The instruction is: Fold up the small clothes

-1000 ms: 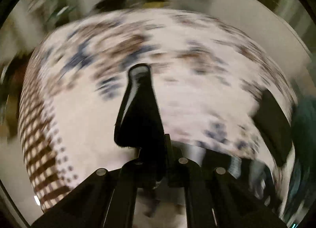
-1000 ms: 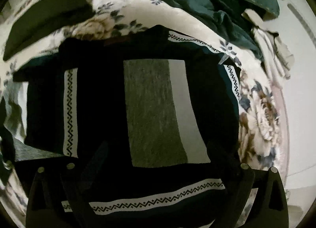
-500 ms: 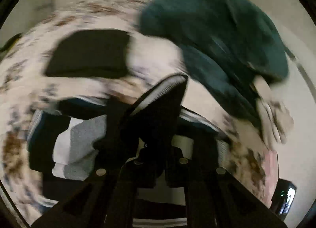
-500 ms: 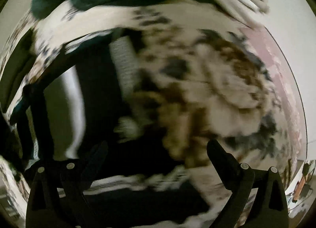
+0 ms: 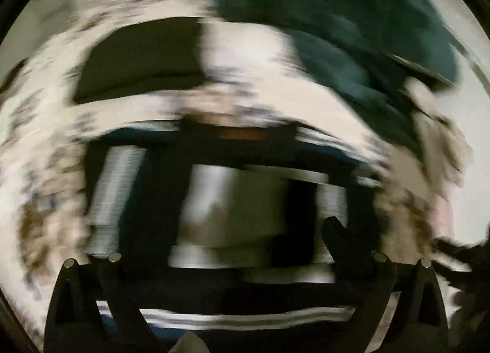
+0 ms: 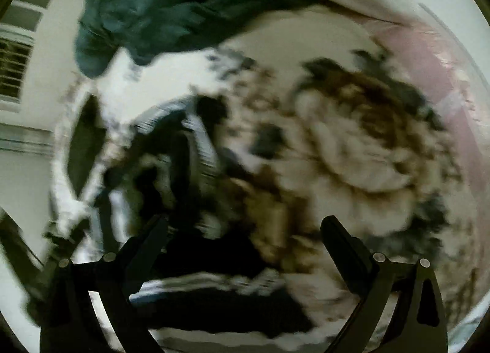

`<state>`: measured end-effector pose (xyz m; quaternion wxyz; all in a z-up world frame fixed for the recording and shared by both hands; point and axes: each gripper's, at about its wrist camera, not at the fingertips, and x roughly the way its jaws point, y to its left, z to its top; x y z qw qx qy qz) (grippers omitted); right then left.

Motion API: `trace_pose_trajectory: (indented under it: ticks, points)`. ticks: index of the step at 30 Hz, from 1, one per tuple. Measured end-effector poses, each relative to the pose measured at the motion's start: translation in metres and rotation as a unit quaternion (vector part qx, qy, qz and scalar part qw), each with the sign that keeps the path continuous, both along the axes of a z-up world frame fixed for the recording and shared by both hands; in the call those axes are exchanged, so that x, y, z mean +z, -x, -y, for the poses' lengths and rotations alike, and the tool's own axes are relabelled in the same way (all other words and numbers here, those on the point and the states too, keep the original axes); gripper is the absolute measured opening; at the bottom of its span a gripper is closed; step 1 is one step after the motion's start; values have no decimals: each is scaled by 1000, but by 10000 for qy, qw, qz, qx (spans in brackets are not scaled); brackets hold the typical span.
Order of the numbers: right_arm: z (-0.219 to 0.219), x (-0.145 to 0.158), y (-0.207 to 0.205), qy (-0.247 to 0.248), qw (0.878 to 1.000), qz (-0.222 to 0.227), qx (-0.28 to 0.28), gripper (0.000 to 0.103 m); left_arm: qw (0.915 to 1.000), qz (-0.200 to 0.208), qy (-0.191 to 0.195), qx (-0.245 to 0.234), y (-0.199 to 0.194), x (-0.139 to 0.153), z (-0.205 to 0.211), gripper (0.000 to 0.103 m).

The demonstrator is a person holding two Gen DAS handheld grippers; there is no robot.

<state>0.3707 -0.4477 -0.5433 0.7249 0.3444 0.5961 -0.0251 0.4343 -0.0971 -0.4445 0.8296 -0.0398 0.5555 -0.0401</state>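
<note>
A small black garment with grey and white panels and patterned white bands (image 5: pixel 245 200) lies spread on a floral bedspread (image 5: pixel 55 175). My left gripper (image 5: pixel 245 230) hovers just above it, fingers wide apart and empty. The view is motion-blurred. In the right wrist view the same garment (image 6: pixel 183 175) lies at the lower left, with its banded hem by the left finger. My right gripper (image 6: pixel 245 227) is open and empty over the bedspread's big brown flower (image 6: pixel 361 151).
A folded dark garment (image 5: pixel 141 59) lies on the bed beyond the black one. A heap of dark green cloth (image 5: pixel 352 34) and pale cloth (image 5: pixel 441 138) sits at the back right; both also show in the right wrist view (image 6: pixel 159 7).
My left gripper has let go of the black cloth it pinched and opened wide over the garment. My right gripper swung right off the garment toward the floral bedspread, staying open.
</note>
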Motion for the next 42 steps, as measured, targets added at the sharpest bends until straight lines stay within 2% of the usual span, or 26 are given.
trace_pose_trajectory:
  ticks: [2,4,6,8,10,12,14,16,18,19,20,22,23,24,25,26,28,30,31,32,33,34,35,36,37,42]
  points:
    - [-15,-4,-23,-177,9997,53,135,101,9984,-49,-299,475,-9,-6,-49,100]
    - [-35,-16,-47,-118,9993,-12,351,100,9924,-176,-705,990,-17,-19,-100,100]
    - [-58,-35,-68,-35,9978,-214,622,77,9854,-291,-829,1457,-21,-29,-143,100]
    - [-80,-53,-80,179,9947,-499,886,2,9789,-292,-795,1859,-16,-32,-179,100]
    - [-90,-44,-79,523,9947,-296,837,3,9737,-293,-670,2159,-7,-34,-204,100]
    - [-87,-29,-74,1295,9891,-150,690,3,9689,-307,-485,2406,3,-38,-219,100]
    - [-71,-39,-71,1442,9875,-539,336,3,9658,-372,-250,2553,19,-48,-228,100]
    - [-72,-55,-74,1270,9844,-1125,462,3,9661,-552,-2,2523,25,-60,-227,100]
    - [-81,-43,-78,1484,9798,-1214,568,9,9675,-684,184,2428,32,-70,-221,99]
    - [-92,-29,-83,1724,9760,-1132,698,24,9693,-672,318,2345,34,-72,-217,99]
    - [-108,-9,-90,1860,9758,-835,792,39,9726,-619,436,2197,37,-75,-210,99]
    - [-148,17,-107,1610,9801,-237,1137,60,9774,-497,539,1985,36,-78,-201,99]
    - [-178,20,-119,1344,9788,-132,1538,61,9801,-410,650,1829,35,-81,-194,96]
    - [-209,19,-132,1085,9745,-104,1964,61,9815,-380,707,1736,32,-81,-188,92]
    - [-246,15,-145,774,9662,-60,2456,61,9827,-369,800,1629,29,-84,-184,81]
    - [-288,8,-159,477,9526,-30,3005,61,9838,-397,916,1489,27,-89,-178,72]
    - [-367,-4,-180,230,9178,32,3963,61,9856,-428,964,1322,22,-95,-172,65]
    - [-437,-21,-191,287,8731,-16,4867,61,9862,-405,978,1273,22,-99,-170,65]
    - [-466,-31,-197,410,8534,-81,5196,61,9859,-419,1025,1258,23,-102,-170,59]
    - [-494,-43,-202,515,8344,-178,5485,61,9853,-418,1069,1263,24,-105,-170,46]
    - [-514,-53,-206,566,8204,-286,5682,61,9845,-410,1134,1277,25,-106,-171,37]
    - [-528,-62,-208,679,8079,-393,5840,61,9829,-400,1251,1288,26,-109,-172,21]
    - [-542,-71,-209,754,7925,-476,6033,54,9819,-348,1311,1321,28,-109,-173,18]
    - [-551,-73,-209,836,7850,-402,6126,37,9815,-281,1326,1351,28,-109,-173,16]
    - [-555,-72,-211,977,7857,-287,6102,5,9804,-192,1397,1378,30,-107,-173,13]
    - [-538,-70,-229,910,8211,-138,5633,3,9783,68,1482,1448,42,-102,-178,10]
